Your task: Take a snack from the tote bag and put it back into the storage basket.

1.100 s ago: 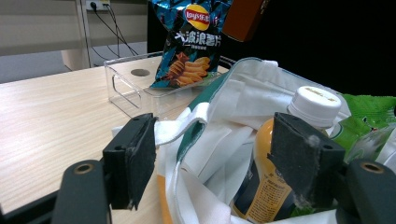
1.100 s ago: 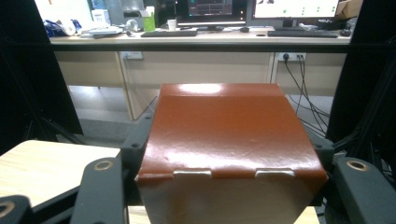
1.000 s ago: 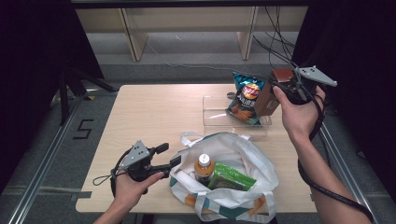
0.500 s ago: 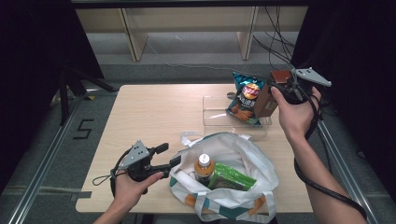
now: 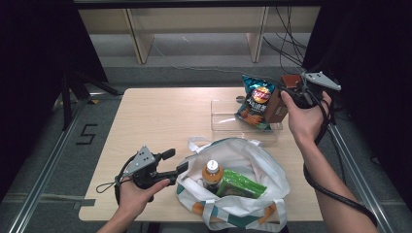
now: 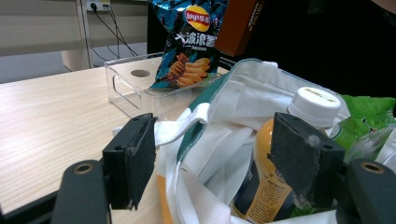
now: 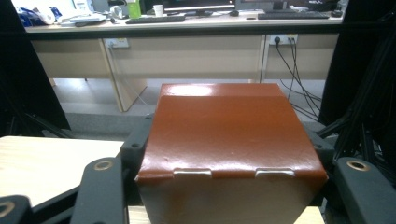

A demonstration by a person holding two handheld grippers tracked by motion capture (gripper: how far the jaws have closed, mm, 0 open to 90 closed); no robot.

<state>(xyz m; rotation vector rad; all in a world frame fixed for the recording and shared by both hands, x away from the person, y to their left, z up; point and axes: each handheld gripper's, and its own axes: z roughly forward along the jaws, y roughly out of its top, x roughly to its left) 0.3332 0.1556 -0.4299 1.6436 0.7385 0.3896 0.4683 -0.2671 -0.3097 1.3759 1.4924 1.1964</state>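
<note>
While you hold the scene like this, the counter (image 5: 160, 116) carries everything, so start there. The white tote bag (image 5: 243, 160) sits just beside your left tongs (image 5: 180, 168), its mouth spread wide, probably so things can go in or come out without snagging. In the left gripper view those tongs (image 6: 224, 163) stand open with the bag's rim between the pads; I can't tell whether either pad touches the cloth, and they look placed to steady or spread the opening. Inside the bag, just past the left tongs, an orange drink bottle (image 6: 289, 154) stands upright with its white cap up, and a green packet (image 5: 240, 183) lies against it.

Well apart from the left tongs, and directly below your right tongs (image 5: 272, 104), a clear plastic tray (image 5: 223, 116) rests on the counter. A blue chip bag (image 5: 255, 102) leans upright in it, touching the brown box (image 7: 231, 140) you are carrying.

That box is the thing in hand: your right tongs are clamped on its two sides at a fairly wide spread, its glossy top facing the right gripper's camera. You hold it raised above the tray's near end, off the counter, which I judge suits carrying it between tray and bag.
</note>
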